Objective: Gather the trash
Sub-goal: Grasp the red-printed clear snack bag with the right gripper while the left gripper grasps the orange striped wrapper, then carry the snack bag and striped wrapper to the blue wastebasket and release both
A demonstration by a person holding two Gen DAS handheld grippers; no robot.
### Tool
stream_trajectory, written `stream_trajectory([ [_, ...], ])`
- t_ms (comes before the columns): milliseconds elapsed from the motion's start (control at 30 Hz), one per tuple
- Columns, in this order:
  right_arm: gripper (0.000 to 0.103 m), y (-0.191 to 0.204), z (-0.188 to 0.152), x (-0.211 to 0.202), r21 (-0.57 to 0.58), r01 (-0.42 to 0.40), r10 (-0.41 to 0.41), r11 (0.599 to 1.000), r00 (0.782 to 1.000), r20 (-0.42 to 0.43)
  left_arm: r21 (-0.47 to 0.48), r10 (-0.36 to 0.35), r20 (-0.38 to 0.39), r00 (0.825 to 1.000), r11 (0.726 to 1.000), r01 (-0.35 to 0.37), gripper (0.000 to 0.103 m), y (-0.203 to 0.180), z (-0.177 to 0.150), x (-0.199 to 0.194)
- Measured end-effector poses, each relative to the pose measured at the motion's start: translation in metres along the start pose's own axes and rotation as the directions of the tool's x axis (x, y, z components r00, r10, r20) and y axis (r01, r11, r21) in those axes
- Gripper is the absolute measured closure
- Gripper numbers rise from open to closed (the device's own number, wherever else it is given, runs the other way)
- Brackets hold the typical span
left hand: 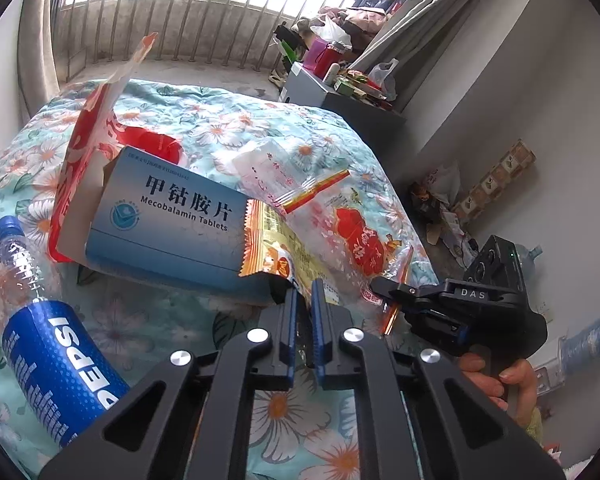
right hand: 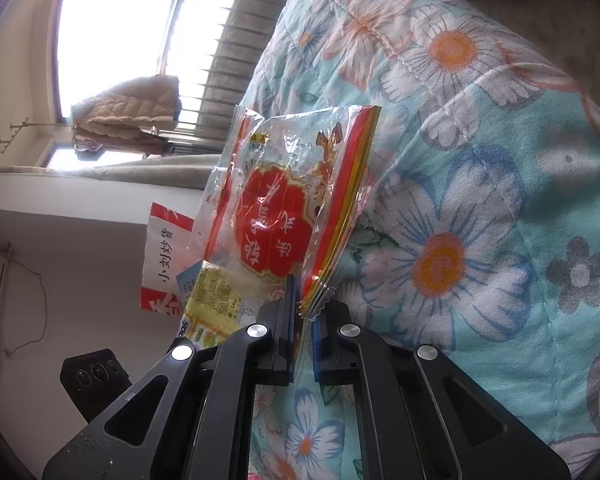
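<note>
Flowered bedding [left hand: 188, 316] carries the trash: lowest in frame the left hand-held gripper [left hand: 305, 292] pinches a light, crinkly yellow snack wrapper [left hand: 278, 240] by its edge, the right hand-held gripper [right hand: 305, 312] pinches a slippery clear bag [right hand: 284, 200] at its seam, and a stiff pill box [left hand: 168, 224] lies beyond.

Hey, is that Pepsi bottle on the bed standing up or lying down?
Lying down. The Pepsi bottle rests on its side on the floral quilt, blue cap pointing away from the camera, label running lengthwise along the bed.
</note>
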State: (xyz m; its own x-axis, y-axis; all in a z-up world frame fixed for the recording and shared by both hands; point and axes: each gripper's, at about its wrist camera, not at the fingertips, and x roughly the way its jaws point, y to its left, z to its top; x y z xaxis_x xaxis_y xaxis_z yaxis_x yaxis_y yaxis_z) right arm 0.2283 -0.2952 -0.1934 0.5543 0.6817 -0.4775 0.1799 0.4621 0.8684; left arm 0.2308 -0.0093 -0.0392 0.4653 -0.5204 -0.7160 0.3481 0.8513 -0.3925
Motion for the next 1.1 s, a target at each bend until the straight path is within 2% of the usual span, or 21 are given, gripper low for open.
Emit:
stream_trajectory([
  [133, 0.098, 0.001, 0.001, -0.009, 0.002, -0.031, 0.031, 1.0, 0.999, 0.013, 0.005, -0.008, 0.021, 1.0, 1.0, 0.008, 0.103, 0.001, -0.001, -0.005],
  [267, 0.098, 0.006, 0.002, -0.028, -0.009, -0.097, 0.097, 0.995, 0.994, 0.049, 0.004, -0.029, 0.053, 0.998, 1.0, 0.028, 0.103, 0.001, 0.0, -0.013],
  [600, 0.099, 0.016, -0.005, -0.063, -0.033, -0.242, 0.244, 0.97, 0.965, 0.095, 0.041, -0.046, 0.144, 0.988, 0.998, 0.041, 0.103, -0.006, -0.001, -0.049],
  [1100, 0.099, 0.024, -0.028, -0.099, -0.063, -0.345, 0.35, 0.937, 0.924, 0.151, 0.117, -0.065, 0.228, 0.972, 0.992, 0.038, 0.103, -0.024, -0.001, -0.082],
])
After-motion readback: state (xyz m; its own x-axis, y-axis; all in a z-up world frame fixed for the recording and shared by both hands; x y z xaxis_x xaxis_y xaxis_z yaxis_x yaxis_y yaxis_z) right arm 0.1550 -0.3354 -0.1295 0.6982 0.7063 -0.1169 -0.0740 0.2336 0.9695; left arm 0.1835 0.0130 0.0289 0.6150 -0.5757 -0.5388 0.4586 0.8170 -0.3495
